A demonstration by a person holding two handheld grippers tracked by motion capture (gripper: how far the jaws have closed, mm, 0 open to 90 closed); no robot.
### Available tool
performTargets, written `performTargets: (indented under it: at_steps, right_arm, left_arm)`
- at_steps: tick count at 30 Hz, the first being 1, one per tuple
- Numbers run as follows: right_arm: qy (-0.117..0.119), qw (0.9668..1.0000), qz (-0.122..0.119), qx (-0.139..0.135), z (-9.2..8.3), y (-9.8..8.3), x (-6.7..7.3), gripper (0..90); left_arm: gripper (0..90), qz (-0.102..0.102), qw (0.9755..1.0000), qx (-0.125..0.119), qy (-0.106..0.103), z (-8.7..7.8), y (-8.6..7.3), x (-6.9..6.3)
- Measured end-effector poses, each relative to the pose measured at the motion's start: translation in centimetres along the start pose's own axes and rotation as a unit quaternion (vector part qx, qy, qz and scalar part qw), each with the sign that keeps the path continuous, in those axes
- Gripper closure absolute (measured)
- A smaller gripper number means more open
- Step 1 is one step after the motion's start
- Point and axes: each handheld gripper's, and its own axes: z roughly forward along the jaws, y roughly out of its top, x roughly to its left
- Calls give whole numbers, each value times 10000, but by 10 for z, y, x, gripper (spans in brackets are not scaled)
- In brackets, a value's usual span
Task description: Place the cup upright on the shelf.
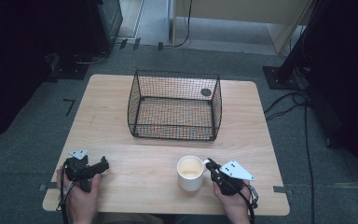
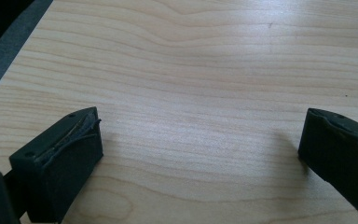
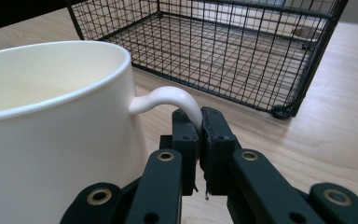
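Note:
A cream mug [image 1: 190, 172] stands upright near the front edge of the wooden table [image 1: 121, 116], its handle [image 3: 172, 97] turned toward my right gripper [image 1: 211, 165]. That gripper's two black jaws are shut on the handle [image 1: 207, 162], pinching its thin loop between the pads, as the right gripper view shows up close [image 3: 199, 122]. The mug [image 3: 51, 121] looks empty inside. My left gripper [image 1: 103, 166] rests at the front left of the table, open, with bare wood between its pads [image 2: 70, 149].
A black wire basket [image 1: 175, 105] sits in the middle of the table beyond the mug, empty, open at the top. The same basket [image 3: 223, 42] rises just behind the mug's handle. Cables and dark stands lie on the floor around the table.

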Motion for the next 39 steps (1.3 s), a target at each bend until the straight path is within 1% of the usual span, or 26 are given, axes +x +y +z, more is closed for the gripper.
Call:
performTargets:
  at_steps: [6,8,13,14,16,17,20,25,26,30,33,35,36,37,39]
  right_arm:
    - [23,10000,14,-66,1,10,1,859]
    - [21,9999,18,-111,2,17,1,859]
    - [33,10000,44,-70,4,27,0,859]
    - [33,10000,29,-66,5,33,-1,858]
    - [33,10000,5,-76,5,35,-2,859]
    - [30,10000,-18,-64,5,40,-2,859]
    - [37,10000,-43,-75,7,48,-2,859]
    - [83,9999,-36,-78,10,57,-2,858]
    - [87,9999,-3,-71,11,59,-2,858]
    - [105,9999,-36,-55,14,66,-2,857]
    - [114,9999,-49,-89,16,73,-3,858]
    - [131,9998,-9,-122,18,78,-3,858]
    - [131,9998,-9,-122,18,78,-3,858]
    - [121,9998,-14,-153,20,84,-4,857]
    - [129,9998,3,-168,22,89,-4,858]
  left_arm:
    - [0,0,10000,2,-2,0,0,0]
    - [0,1,10000,0,-2,0,0,0]
    - [0,3,10000,3,-3,0,0,0]
    - [0,1,10000,0,-2,0,0,0]
    - [0,2,10000,0,-1,0,0,0]
    - [0,1,10000,1,-2,0,0,0]
    - [0,1,10000,1,-2,0,0,0]
    - [0,1,10000,0,-2,0,0,0]
    - [0,2,10000,1,-2,0,0,0]
    - [0,2,10000,1,-2,0,0,0]
    - [0,1,10000,1,-2,0,0,0]
    - [0,1,10000,0,-2,0,0,0]
    - [0,1,10000,4,-2,0,0,0]
    - [0,-3,10000,-3,-2,0,0,0]
    - [0,-5,10000,-1,-3,0,0,0]
